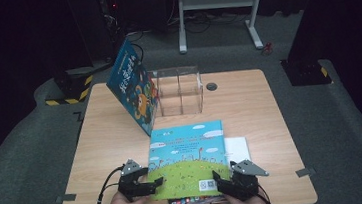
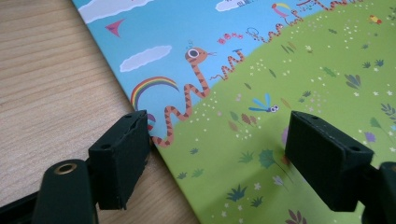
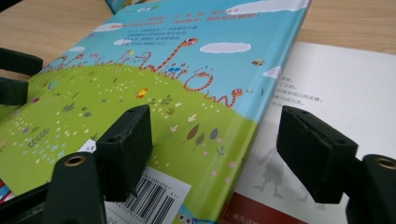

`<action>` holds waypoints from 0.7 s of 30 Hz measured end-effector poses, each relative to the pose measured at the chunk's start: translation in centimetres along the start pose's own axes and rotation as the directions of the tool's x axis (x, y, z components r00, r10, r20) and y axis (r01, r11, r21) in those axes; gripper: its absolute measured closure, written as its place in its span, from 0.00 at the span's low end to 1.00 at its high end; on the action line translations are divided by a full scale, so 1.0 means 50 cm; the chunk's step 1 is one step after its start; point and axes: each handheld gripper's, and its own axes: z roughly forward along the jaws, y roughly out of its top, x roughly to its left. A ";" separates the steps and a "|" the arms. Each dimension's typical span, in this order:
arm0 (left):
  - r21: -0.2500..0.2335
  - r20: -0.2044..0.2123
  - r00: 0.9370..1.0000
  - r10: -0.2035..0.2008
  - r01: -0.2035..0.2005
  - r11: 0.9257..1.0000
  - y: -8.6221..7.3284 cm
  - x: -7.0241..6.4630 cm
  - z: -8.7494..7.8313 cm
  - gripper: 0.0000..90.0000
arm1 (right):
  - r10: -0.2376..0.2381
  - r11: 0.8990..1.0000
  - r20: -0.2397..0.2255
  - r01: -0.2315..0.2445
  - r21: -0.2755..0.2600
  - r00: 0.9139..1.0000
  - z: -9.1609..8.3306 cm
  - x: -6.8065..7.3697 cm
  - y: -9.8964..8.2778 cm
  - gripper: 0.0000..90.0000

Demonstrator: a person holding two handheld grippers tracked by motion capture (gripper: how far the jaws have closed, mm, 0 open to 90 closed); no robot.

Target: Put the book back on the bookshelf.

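Note:
A picture book with a blue sky and a green hill on its cover lies flat at the front middle of the table, on top of other books. My left gripper is at the book's near left corner. In the left gripper view its jaws stand open astride the book's left edge, one pad against that edge and the other above the cover. My right gripper is at the near right corner. It is open too, one jaw over the barcode, the other over a white page.
A second blue picture book leans tilted against a clear plastic box at the back of the wooden table. A white book and a colourful one stick out from under the top book. A white stand is on the floor beyond.

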 end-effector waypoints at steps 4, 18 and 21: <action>-0.002 -0.007 1.000 -0.002 0.002 1.000 0.001 -0.003 0.002 0.23 | 0.003 1.000 -0.007 -0.003 0.003 1.000 0.000 0.001 0.000 0.33; -0.005 -0.012 1.000 -0.007 0.007 1.000 0.004 -0.009 0.008 0.22 | 0.002 1.000 0.023 -0.002 0.006 1.000 -0.007 0.016 -0.004 0.34; -0.006 -0.013 1.000 -0.007 0.007 1.000 0.005 -0.010 0.009 0.22 | 0.002 1.000 0.025 -0.002 0.007 1.000 -0.008 0.016 -0.004 0.34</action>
